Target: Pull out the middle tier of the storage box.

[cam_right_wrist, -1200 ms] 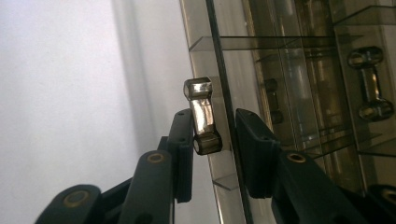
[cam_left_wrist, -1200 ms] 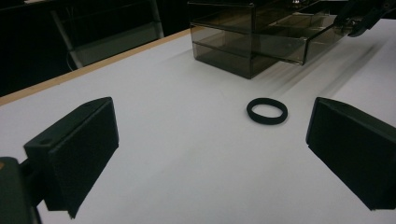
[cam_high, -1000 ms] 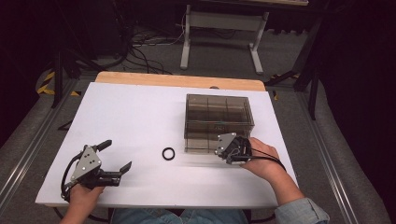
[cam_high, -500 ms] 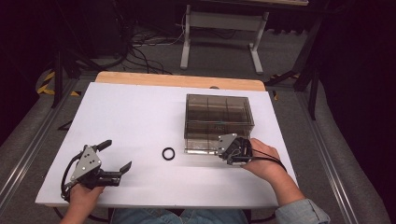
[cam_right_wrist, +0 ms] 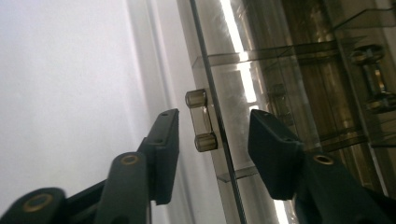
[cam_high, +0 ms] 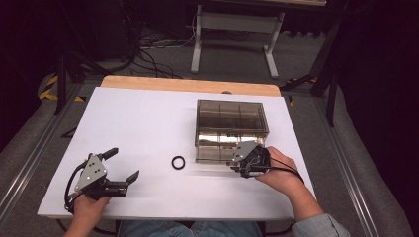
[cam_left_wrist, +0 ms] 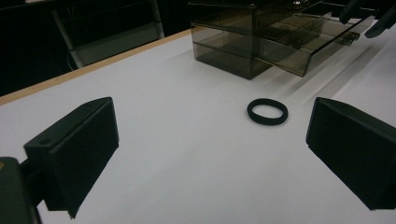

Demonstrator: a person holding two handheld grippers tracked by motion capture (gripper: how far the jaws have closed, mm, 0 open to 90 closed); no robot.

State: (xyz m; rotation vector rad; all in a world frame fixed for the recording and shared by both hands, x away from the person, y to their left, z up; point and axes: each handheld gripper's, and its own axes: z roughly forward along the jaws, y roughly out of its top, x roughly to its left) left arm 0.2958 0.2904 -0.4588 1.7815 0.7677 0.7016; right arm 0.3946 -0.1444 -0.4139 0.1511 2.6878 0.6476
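A smoky clear drawer box (cam_high: 231,123) stands right of the table's middle, and its lower drawer (cam_left_wrist: 299,56) is pulled out a little. My right gripper (cam_high: 237,163) is at the drawer's front. In the right gripper view its jaws (cam_right_wrist: 212,126) have just been opening, and the small clear handle (cam_right_wrist: 201,120) stands between them with a gap on each side. A black ring (cam_high: 178,162) lies flat on the table left of the box. My left gripper (cam_high: 124,164) rests near the front left, open and holding nothing, and points at the ring (cam_left_wrist: 267,111).
The white table top (cam_high: 148,123) has a wooden strip (cam_high: 188,85) along its far edge. Beyond the table are a white stand's legs (cam_high: 232,29) and loose cables on the floor. The right gripper's jaws (cam_left_wrist: 364,18) show past the box.
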